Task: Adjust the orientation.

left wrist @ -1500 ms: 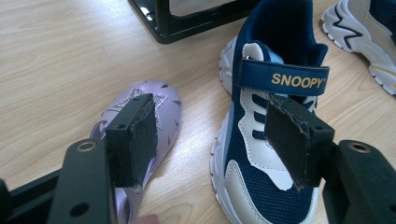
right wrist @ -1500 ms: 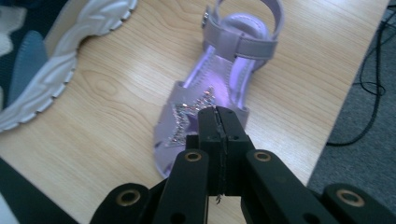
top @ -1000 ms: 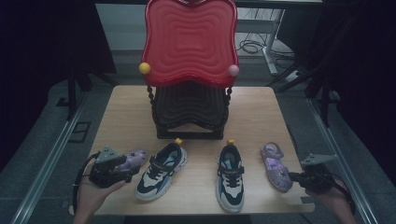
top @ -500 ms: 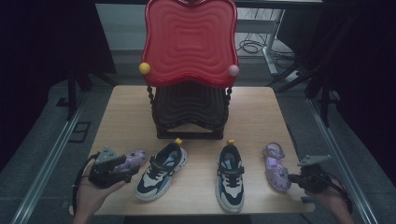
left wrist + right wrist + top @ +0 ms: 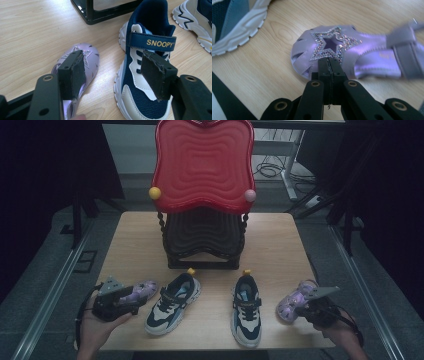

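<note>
Your right gripper (image 5: 329,65) has its jaws pressed together, just short of the purple star sandal (image 5: 352,53). Your left gripper (image 5: 113,72) stands spread wide above another purple sandal (image 5: 83,56) and the Snoopy sneaker (image 5: 147,37).

I am looking down on a pale wooden table (image 5: 280,245) sitting under dim light. Grey floor (image 5: 45,295) is running along both sides of the table, with metal rails (image 5: 55,285) lying beside it. Behind the table, black curtains (image 5: 45,165) are hanging, and cables (image 5: 270,169) are trailing near a white post (image 5: 291,155).
</note>
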